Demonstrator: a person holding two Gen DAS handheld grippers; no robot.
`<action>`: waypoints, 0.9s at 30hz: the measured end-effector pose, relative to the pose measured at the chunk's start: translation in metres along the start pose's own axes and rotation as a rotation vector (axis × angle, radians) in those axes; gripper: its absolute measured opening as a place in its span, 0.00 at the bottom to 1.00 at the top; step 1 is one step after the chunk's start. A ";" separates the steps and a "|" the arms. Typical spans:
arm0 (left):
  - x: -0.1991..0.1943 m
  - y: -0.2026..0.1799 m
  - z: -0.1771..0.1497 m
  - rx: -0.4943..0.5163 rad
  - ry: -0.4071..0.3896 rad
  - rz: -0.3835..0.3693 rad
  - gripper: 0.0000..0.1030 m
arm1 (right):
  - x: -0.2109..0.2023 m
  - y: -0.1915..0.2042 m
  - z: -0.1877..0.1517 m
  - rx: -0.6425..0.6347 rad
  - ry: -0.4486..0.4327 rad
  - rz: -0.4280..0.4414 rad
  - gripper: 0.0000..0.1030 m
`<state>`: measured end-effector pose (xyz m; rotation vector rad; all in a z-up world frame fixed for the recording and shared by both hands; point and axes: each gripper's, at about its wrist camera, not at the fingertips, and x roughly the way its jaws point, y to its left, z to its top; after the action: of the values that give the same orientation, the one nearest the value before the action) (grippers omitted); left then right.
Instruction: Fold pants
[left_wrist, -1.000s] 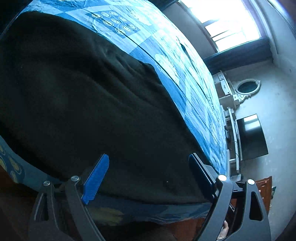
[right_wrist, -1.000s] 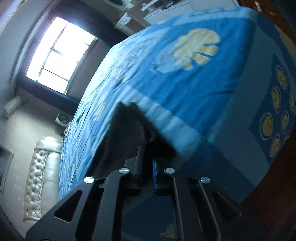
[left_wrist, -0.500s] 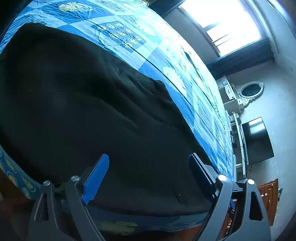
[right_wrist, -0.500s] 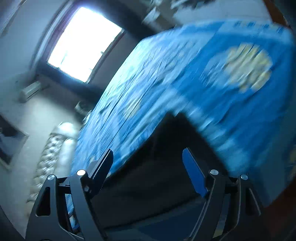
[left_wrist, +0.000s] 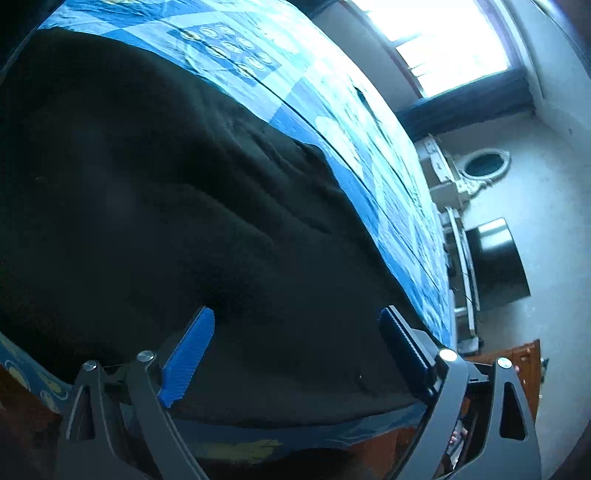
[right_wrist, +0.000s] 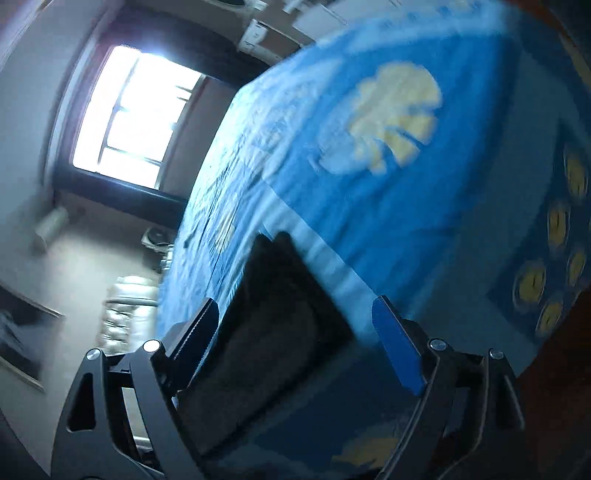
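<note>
Across the left wrist view, the black pants (left_wrist: 177, 206) lie spread over a blue patterned bedspread (left_wrist: 354, 122), covering most of the near side of the bed, with soft ridges running through the cloth. I have the left gripper (left_wrist: 295, 343) over the near edge of the fabric, its jaws spread wide and nothing between them; one blue ribbed pad (left_wrist: 188, 354) stands at lower left, the darker one at lower right. Whether the tips touch the cloth I cannot tell. Beyond the bed I see a bright window (left_wrist: 443, 40), an oval mirror (left_wrist: 484, 166) on the pale wall, and a dark screen (left_wrist: 495, 262) below it.

From the right wrist view, blurred by motion, the right gripper (right_wrist: 295, 321) is also wide apart and holds nothing. Between its fingers and slightly beyond them lies a narrow dark end of the pants (right_wrist: 273, 306), flat on the bedspread (right_wrist: 369, 206) near the bed's edge. A large pale yellow leaf motif (right_wrist: 391, 122) sits further up the cover, and a column of yellow round motifs (right_wrist: 554, 258) runs down the right side. Another bright window (right_wrist: 133, 118) shows at upper left.
</note>
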<state>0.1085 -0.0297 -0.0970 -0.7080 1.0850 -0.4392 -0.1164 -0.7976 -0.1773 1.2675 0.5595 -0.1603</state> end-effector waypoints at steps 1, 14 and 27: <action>0.000 0.000 0.000 0.006 0.005 -0.006 0.88 | 0.003 -0.004 0.001 0.013 0.005 0.022 0.83; -0.054 0.015 0.014 -0.015 -0.095 -0.015 0.88 | 0.045 -0.019 -0.018 0.120 0.049 0.211 0.63; -0.095 0.069 0.035 -0.082 -0.147 0.145 0.88 | 0.063 0.005 -0.020 0.032 0.039 0.071 0.10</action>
<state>0.1001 0.0906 -0.0747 -0.7165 1.0121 -0.2161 -0.0664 -0.7656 -0.2074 1.3223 0.5462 -0.0861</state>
